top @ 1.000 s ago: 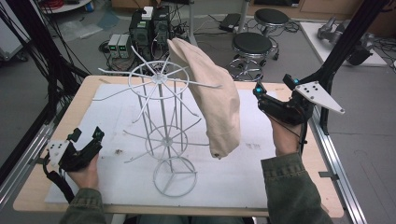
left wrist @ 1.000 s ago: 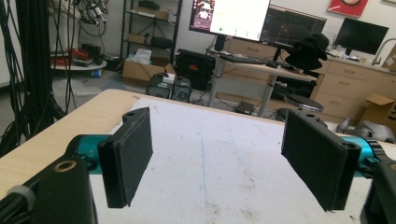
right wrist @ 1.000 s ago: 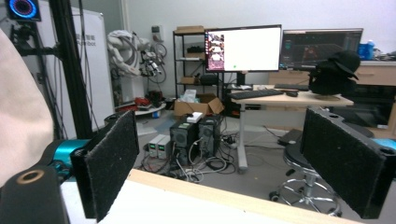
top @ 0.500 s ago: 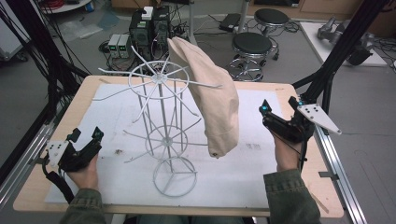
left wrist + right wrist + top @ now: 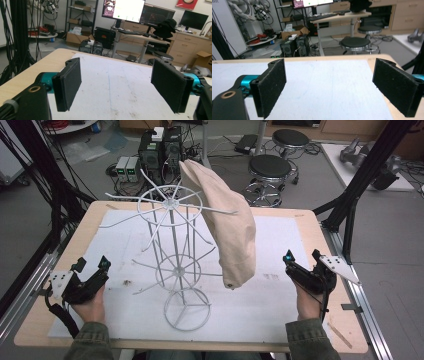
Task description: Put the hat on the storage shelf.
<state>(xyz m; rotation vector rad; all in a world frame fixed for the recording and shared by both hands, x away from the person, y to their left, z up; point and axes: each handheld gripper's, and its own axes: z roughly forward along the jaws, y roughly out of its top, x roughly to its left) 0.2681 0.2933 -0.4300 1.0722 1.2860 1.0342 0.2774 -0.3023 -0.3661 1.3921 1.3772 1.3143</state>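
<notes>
A white wire rack (image 5: 172, 265) stands upright in the middle of the table. A beige cloth hat (image 5: 227, 227) hangs from one of its upper spokes on the right side. My left gripper (image 5: 91, 266) rests low at the table's front left, held by a hand, and is open with nothing between its jaws (image 5: 117, 85). My right gripper (image 5: 302, 258) sits at the front right, lower than the hat and apart from it. It is open and empty too (image 5: 329, 82).
A white sheet (image 5: 280, 245) covers most of the wooden table (image 5: 310, 227). Black frame posts (image 5: 370, 175) rise at both sides. Stools (image 5: 269, 167), computer boxes (image 5: 150, 152) and cables lie on the floor behind the table.
My right gripper has come down and back toward the front right edge, away from the hat. The left gripper, rack and hat have stayed put.
</notes>
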